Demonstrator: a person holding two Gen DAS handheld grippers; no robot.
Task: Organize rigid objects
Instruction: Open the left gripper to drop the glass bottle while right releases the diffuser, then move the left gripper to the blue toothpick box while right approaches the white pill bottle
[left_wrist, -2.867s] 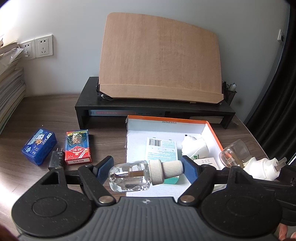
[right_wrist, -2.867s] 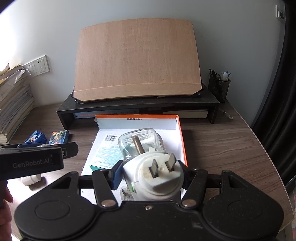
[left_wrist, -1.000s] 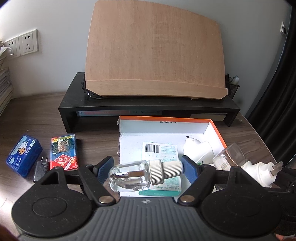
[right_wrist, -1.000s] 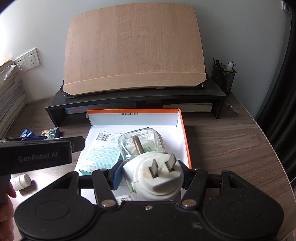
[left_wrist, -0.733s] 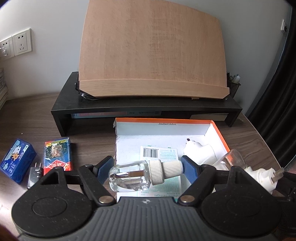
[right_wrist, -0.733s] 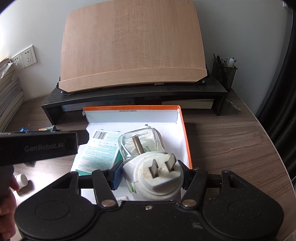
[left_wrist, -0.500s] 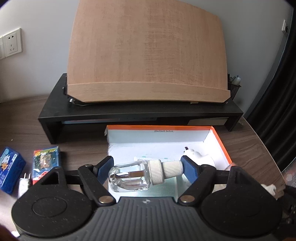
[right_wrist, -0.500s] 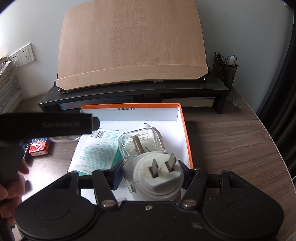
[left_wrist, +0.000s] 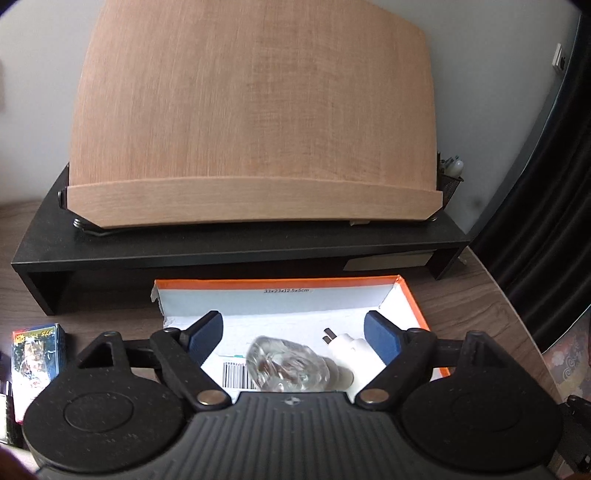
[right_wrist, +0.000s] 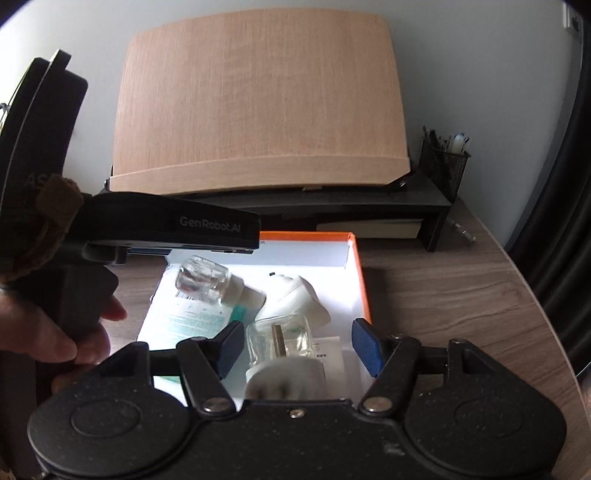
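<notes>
Glass bottle (left_wrist: 287, 364) is seen blurred below the left gripper (left_wrist: 295, 332), lying in the orange-rimmed box (left_wrist: 412, 295); no contact with either blue pad is shown. The left gripper is spread wide, blue fingertips (left_wrist: 207, 332) well apart, nothing held between them. In the right wrist view the same bottle (right_wrist: 202, 279) is found tilted on a printed leaflet (right_wrist: 184, 321) inside the box (right_wrist: 360, 280), its pale cap end resting against a teal packet (right_wrist: 242, 312). Just beside it a white plug-in unit (right_wrist: 295, 299) is lying on the box floor.

The right gripper (right_wrist: 295, 349) is also spread wide, with its pads (right_wrist: 364, 347) apart from the second item: a clear bottle fitted in a white plug base (right_wrist: 282, 360), which sits between the fingers but is touched by neither as far as can be told. The base is partly hidden by the gripper body.

The left tool's black body (right_wrist: 166, 230) is seen above the box, held by a hand (right_wrist: 55, 339) at the left edge.

Behind the box a black riser shelf (left_wrist: 236, 251) carries a tilted wooden board (left_wrist: 251, 122). A mesh pen cup (right_wrist: 445, 162) stands at its right end. A card pack (left_wrist: 35, 350) lies on the wooden desk (right_wrist: 443, 295), left of the box.
</notes>
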